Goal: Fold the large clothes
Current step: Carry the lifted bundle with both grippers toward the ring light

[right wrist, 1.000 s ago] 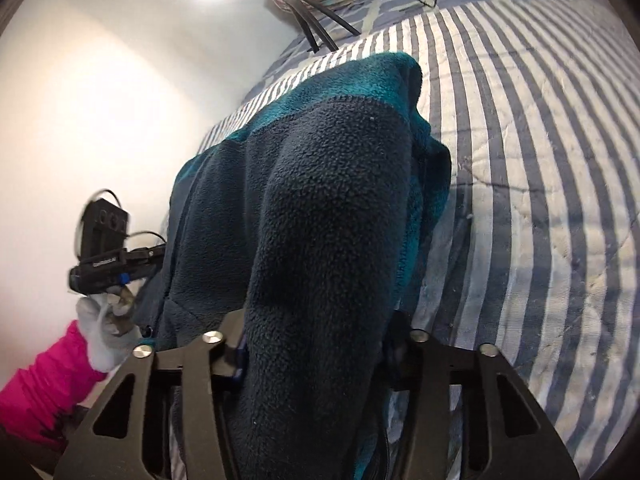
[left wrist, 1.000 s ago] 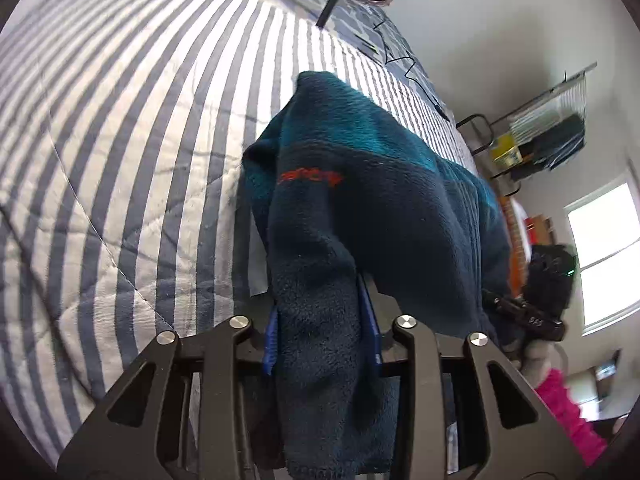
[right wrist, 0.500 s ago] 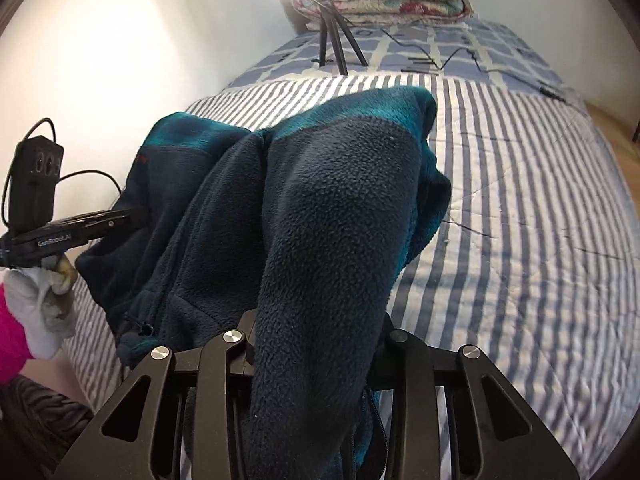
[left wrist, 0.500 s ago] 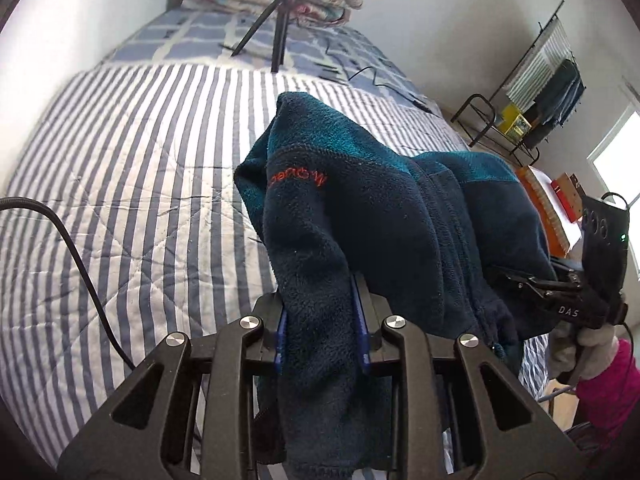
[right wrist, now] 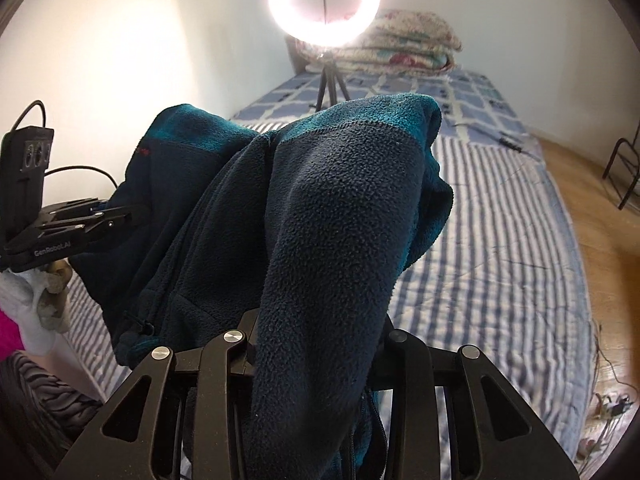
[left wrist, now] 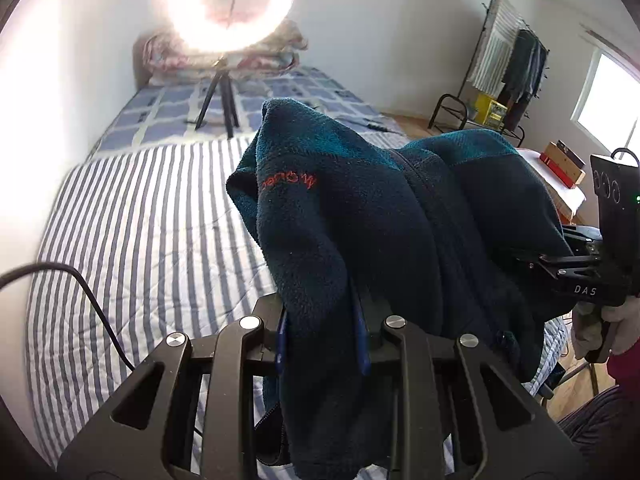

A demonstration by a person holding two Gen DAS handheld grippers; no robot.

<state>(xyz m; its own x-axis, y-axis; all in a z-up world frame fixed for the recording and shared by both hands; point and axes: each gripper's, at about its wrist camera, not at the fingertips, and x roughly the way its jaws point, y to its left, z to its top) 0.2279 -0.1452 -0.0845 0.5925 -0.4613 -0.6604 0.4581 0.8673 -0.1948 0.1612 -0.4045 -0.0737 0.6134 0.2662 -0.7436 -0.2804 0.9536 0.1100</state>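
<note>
A navy and teal fleece jacket point(left wrist: 360, 216) with a red chest logo hangs in the air between both grippers, above the striped bed point(left wrist: 152, 216). My left gripper point(left wrist: 320, 332) is shut on one bunched part of the jacket, which drapes over the jaws. My right gripper point(right wrist: 316, 332) is shut on another part of the jacket point(right wrist: 332, 208). The right gripper also shows in the left wrist view point(left wrist: 576, 268) at the right; the left gripper shows in the right wrist view point(right wrist: 76, 220) at the left. The zipper runs down the middle.
A ring light on a tripod point(right wrist: 324, 4) stands at the far end of the bed, with folded quilts point(right wrist: 400, 44) behind it. A clothes rack point(left wrist: 508, 64) and a window are at the right. A cable point(left wrist: 80, 292) lies on the bed. Wooden floor point(right wrist: 600, 216) lies to the right.
Both grippers have lifted and tilted up with the jacket; the views now show the room's far end and ring light instead of the bed surface close below.
</note>
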